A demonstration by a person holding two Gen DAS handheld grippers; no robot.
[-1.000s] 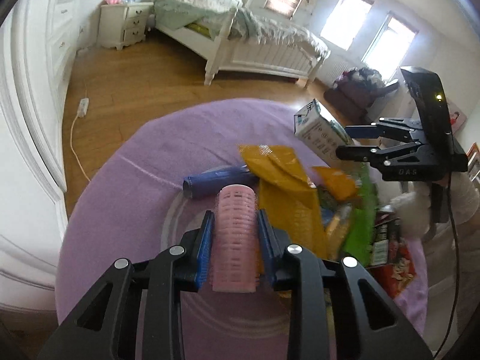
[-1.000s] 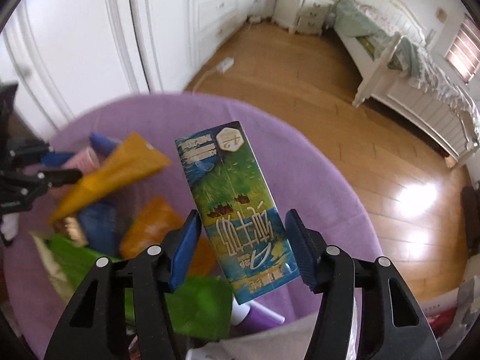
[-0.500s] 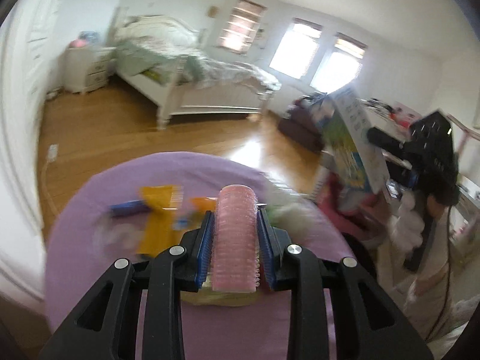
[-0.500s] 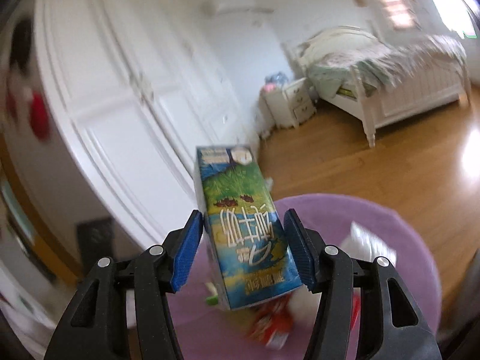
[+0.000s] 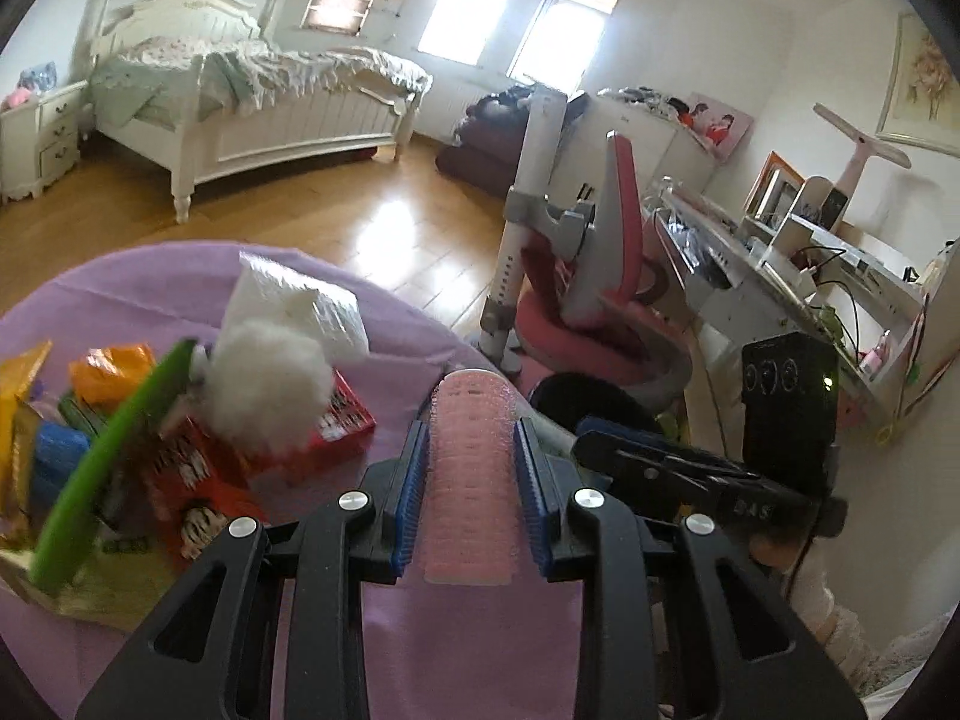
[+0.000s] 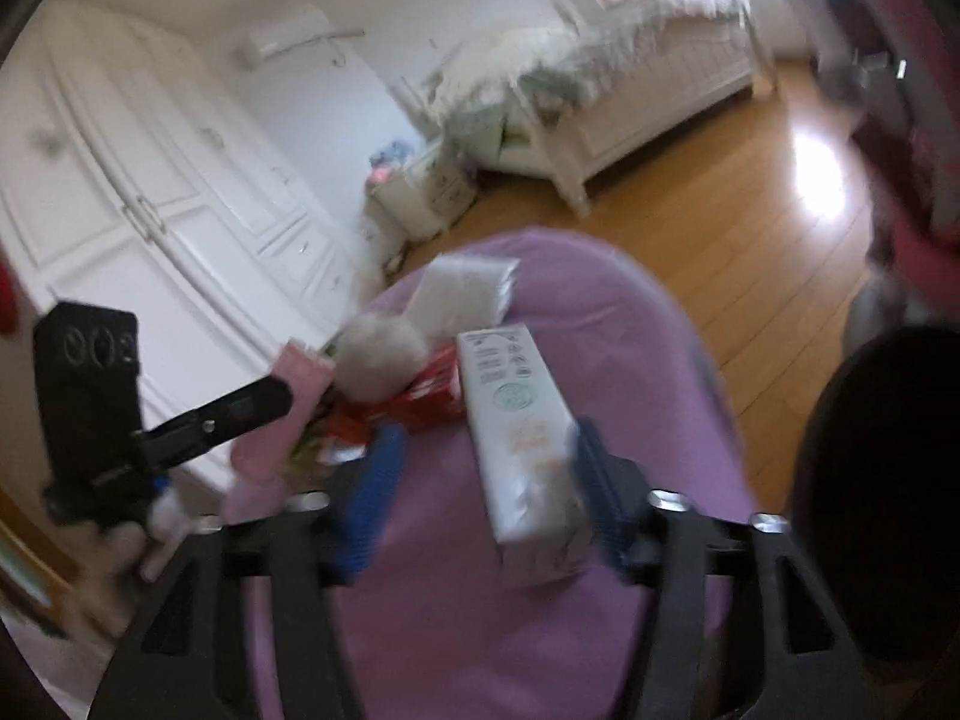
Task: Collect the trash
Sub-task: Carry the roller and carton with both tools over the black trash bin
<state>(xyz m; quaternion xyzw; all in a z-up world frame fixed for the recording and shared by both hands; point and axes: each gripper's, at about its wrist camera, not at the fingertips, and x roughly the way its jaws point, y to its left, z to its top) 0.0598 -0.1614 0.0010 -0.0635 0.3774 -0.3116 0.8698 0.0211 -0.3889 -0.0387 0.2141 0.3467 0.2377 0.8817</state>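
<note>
Two pieces of trash are mid-carry off the round purple-clothed table (image 5: 180, 276): the left gripper (image 5: 470, 468) is clenched on a pink ribbed hair-roller cylinder (image 5: 471, 480), and the right gripper (image 6: 480, 480) has just been opening around a white rectangular drink carton (image 6: 522, 438). The carton leans on one pad with a clear gap to the other, apparently released, though blur hides contact. Next: clear both over the dark round bin (image 6: 882, 480), just beside the table edge.

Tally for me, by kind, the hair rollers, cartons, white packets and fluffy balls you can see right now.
hair roller: 1
carton: 1
white packet: 1
fluffy ball: 1
Total: 4
</note>
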